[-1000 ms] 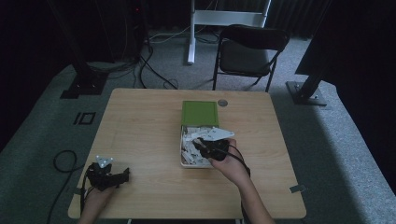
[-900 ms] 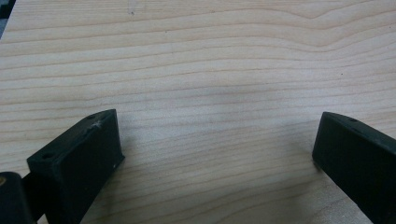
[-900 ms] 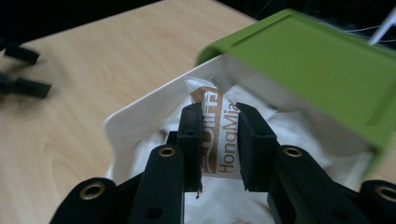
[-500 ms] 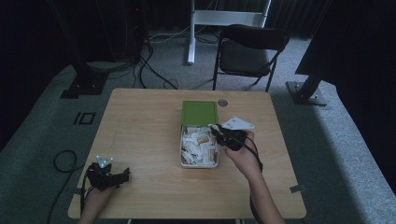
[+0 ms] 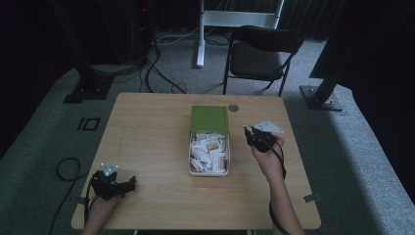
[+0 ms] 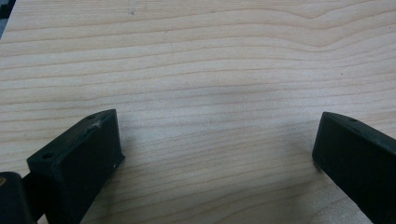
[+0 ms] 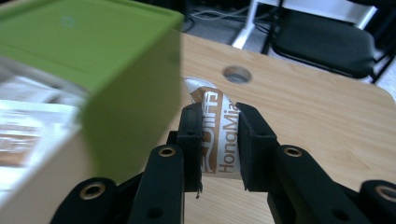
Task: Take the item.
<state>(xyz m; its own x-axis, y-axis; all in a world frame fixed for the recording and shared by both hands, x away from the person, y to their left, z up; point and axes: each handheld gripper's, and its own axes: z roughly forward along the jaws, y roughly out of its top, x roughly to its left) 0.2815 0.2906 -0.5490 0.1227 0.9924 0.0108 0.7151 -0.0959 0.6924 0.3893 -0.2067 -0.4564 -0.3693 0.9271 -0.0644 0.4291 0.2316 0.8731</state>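
Beside the box [image 5: 209, 147]: 1 packet [image 7: 219, 135] pinched in the right gripper [image 7: 218, 142].
Box holds many packets; left gripper [image 6: 215, 154] gapes wide, holding nothing.

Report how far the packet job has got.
Done: one packet is out of the box, clamped in the right gripper over bare table beside it. In hand: carrying it. Left: setting it down; many packets remain inside. The left gripper rests open.
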